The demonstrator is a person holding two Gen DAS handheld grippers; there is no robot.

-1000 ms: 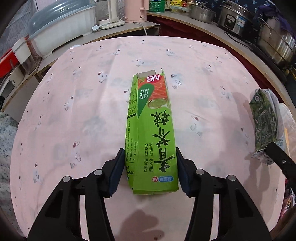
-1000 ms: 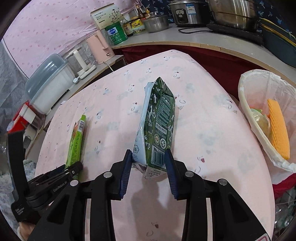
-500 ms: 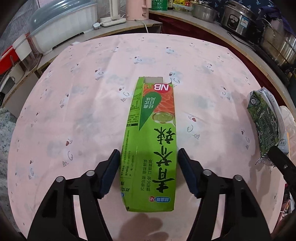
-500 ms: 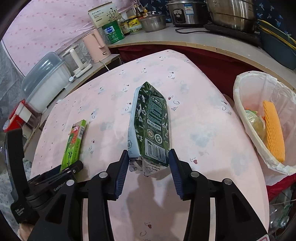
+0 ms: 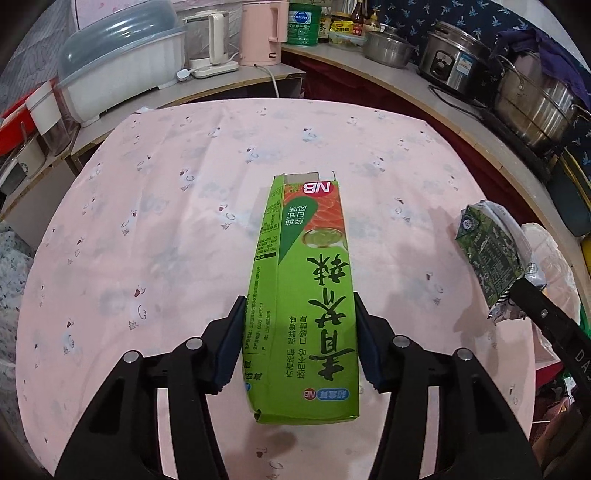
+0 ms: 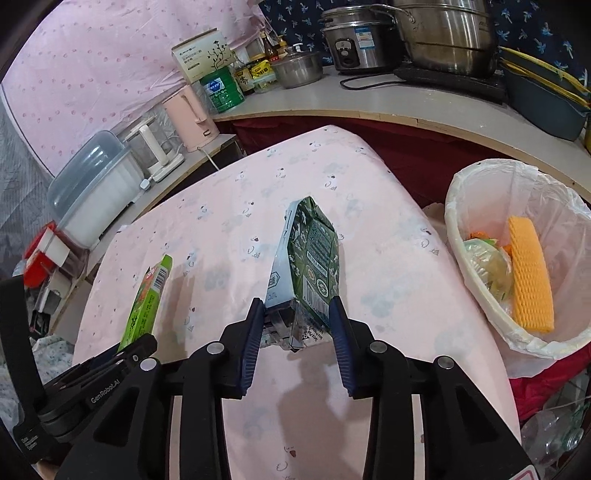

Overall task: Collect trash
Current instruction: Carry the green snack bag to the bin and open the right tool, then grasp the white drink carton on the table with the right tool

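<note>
this is my home kitchen, pretty lived-in. there's a rice cooker [image 5: 458,62] and a big steel steamer pot [image 5: 535,103] on the curved counter [image 6: 369,103], plus a pink electric kettle [image 5: 264,31], a green tin [image 6: 221,90] and some sauce bottles [image 5: 356,14]. a lidded plastic dish rack [image 5: 122,70] sits on the side shelf. my table's got a pink printed cloth [image 5: 184,221], and a bag-lined trash bin [image 6: 476,266] sits next to it.

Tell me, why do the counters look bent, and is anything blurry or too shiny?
Left wrist view: fisheye lens bows the counter, corners go black, green box sharp, soft shadow below it. Right wrist view: same bowing, pots show mild glare, carton sharp, shadow on the cloth.
</note>
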